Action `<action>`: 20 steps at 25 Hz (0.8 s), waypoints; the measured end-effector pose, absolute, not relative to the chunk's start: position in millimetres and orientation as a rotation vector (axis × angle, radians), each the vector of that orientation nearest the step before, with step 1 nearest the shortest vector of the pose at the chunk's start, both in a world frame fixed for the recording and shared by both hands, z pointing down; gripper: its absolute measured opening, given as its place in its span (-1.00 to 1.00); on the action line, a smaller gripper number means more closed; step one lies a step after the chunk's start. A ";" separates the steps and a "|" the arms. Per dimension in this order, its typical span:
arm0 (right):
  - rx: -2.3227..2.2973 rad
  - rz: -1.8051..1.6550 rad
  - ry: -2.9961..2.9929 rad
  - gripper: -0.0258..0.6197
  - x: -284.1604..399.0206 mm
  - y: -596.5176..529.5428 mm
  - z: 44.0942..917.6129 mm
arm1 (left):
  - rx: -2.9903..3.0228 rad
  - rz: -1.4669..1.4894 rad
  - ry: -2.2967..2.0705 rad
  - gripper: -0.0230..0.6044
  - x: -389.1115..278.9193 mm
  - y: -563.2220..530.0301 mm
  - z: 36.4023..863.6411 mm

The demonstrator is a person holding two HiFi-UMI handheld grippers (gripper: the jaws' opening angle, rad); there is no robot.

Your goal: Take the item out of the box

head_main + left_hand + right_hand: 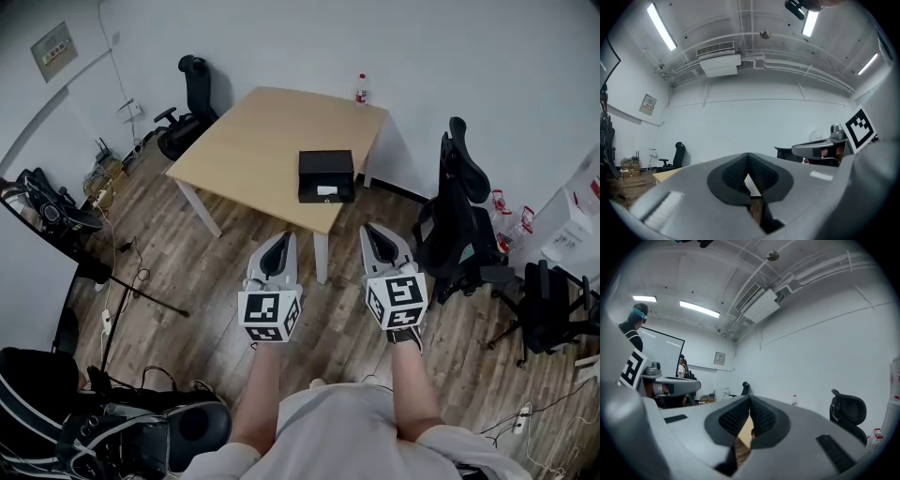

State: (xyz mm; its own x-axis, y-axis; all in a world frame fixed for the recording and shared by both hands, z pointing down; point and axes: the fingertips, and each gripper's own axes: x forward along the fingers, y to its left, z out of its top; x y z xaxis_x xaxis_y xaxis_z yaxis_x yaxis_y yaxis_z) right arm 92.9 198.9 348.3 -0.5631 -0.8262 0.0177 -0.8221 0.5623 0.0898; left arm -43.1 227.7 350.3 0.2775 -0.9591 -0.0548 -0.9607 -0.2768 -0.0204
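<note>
A flat black rectangular box (326,175), perhaps cardboard, sits near the front edge of the smooth wooden surface (262,141). Left gripper (281,246) and right gripper (378,242) hover over open plank floor (216,281), fingers closed, empty.

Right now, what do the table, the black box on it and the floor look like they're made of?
Table: light wood or wood-look laminate with a matte finish; the top is an even tan with no glare.
Box: matte black, probably cardboard or rigid paperboard; it has crisp edges and a small white patch on its front.
Floor: brown plank pattern, either wood or vinyl; I can't tell which.
</note>
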 end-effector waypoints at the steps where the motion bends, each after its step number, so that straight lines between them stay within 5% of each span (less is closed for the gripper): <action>1: 1.438 -0.107 -2.732 -0.88 89.2 200.8 347.9 | -2.475 0.047 1.856 -0.91 -45.7 229.3 351.1; 20: 1.426 -0.158 -2.734 -0.88 39.4 167.0 361.5 | -2.574 0.079 1.781 -0.91 -65.8 177.6 374.0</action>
State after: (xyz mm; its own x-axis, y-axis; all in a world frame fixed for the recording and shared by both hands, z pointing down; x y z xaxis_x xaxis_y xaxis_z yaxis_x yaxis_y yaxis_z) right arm 39.4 167.0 361.5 -0.5723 -0.8200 0.0004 -0.8145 0.5685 0.1156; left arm -65.8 177.6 374.0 0.3514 -0.9350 -0.0472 -0.9355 -0.3527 0.0201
